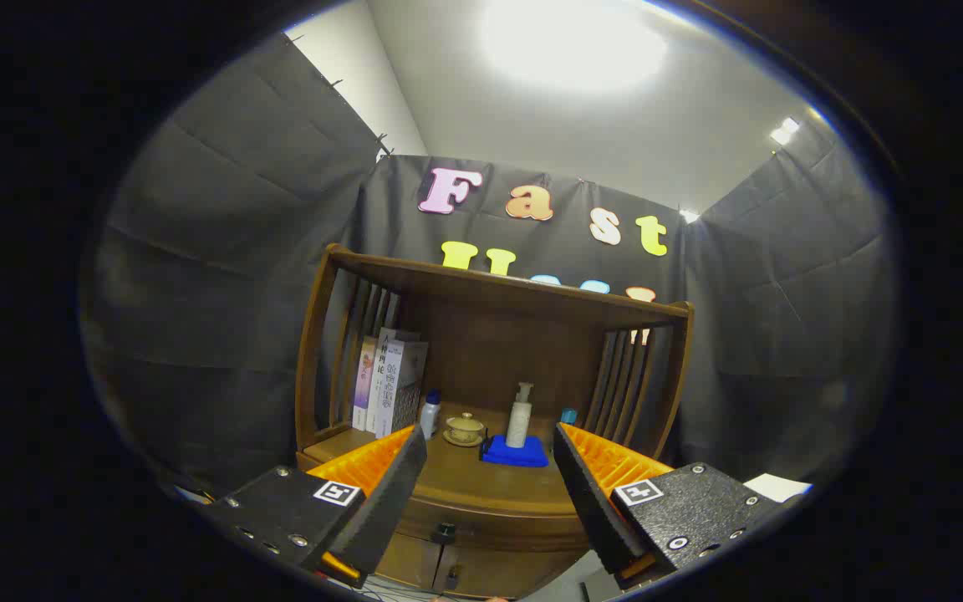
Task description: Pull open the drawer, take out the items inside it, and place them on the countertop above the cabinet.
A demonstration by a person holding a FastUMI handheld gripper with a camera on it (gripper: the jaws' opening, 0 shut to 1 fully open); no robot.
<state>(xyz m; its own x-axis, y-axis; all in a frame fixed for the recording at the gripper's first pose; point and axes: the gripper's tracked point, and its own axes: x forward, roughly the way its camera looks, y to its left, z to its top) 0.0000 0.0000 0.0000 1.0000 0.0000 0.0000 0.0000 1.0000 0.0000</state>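
A brown wooden cabinet with a shelf top stands ahead of me against the booth wall. Its drawer sits shut below the countertop, with a dark round knob at its middle. My gripper is open, its two fingers spread wide, held in the air in front of the countertop's front edge with nothing between them. The knob lies below and between the fingers, a short way ahead. The drawer's inside is hidden.
On the countertop stand several books at the left, a small white bottle with a blue cap, a lidded tea cup on a saucer, a pump bottle on a folded blue cloth, and a small blue thing. A lower door knob shows beneath the drawer.
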